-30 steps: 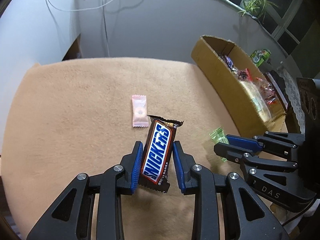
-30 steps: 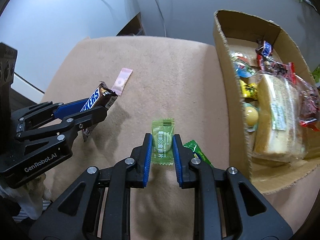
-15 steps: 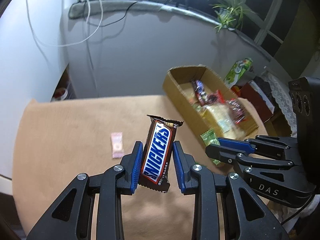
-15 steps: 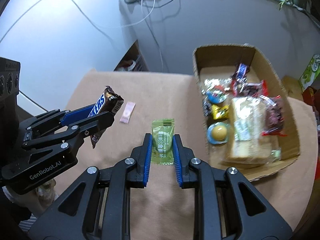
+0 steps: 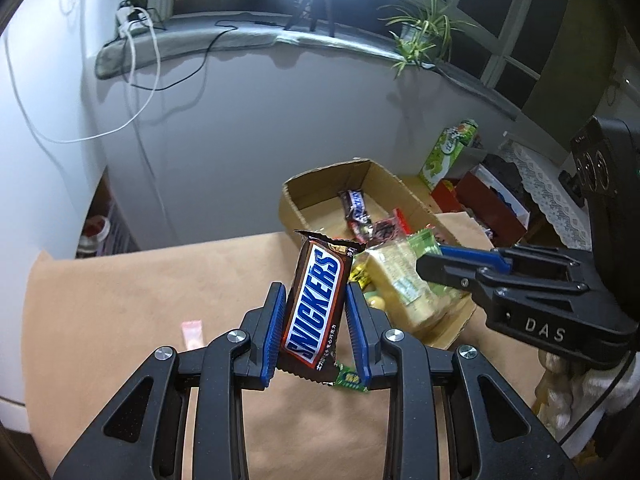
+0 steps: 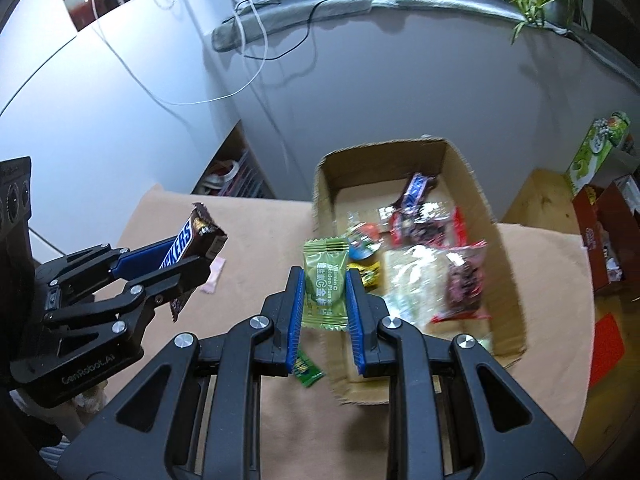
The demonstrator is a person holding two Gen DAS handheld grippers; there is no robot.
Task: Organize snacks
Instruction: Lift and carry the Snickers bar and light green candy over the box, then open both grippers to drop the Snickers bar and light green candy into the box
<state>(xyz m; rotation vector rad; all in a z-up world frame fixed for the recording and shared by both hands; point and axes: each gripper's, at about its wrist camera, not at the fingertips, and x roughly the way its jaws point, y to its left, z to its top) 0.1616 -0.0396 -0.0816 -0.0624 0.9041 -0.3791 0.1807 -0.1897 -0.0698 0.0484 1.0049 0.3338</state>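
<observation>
Landmark: the cardboard box (image 6: 482,216) on the tan table (image 5: 120,300), already loaded with a sandwich pack (image 6: 416,284) and a bunch of wrapped snacks.
Left gripper (image 5: 316,320): clamped on a chocolate bar (image 5: 316,308), blue pads squeezing the bar's long sides near its lower half, bar standing on end, held up in the air on the near-left side of the box.
Right gripper (image 6: 323,300): pinched tight on a green candy packet (image 6: 325,284), pads on both side edges, hanging just short of the box's near-left wall.
Handling, bar: looked light and fairly stiff, glossy wrapper probably a bit slick, so gripping mid-body across the width seemed the safe spot.
Handling, packet: basically weightless, crinkly and soft, would likely fold if squeezed at a sealed end; side edges worked better.
Leftovers: a pink candy (image 6: 214,276) sat on the table left of the box, and another small green wrapper (image 6: 306,368) lay by the box's near-left corner.
Step guess: both probably headed into the box.
</observation>
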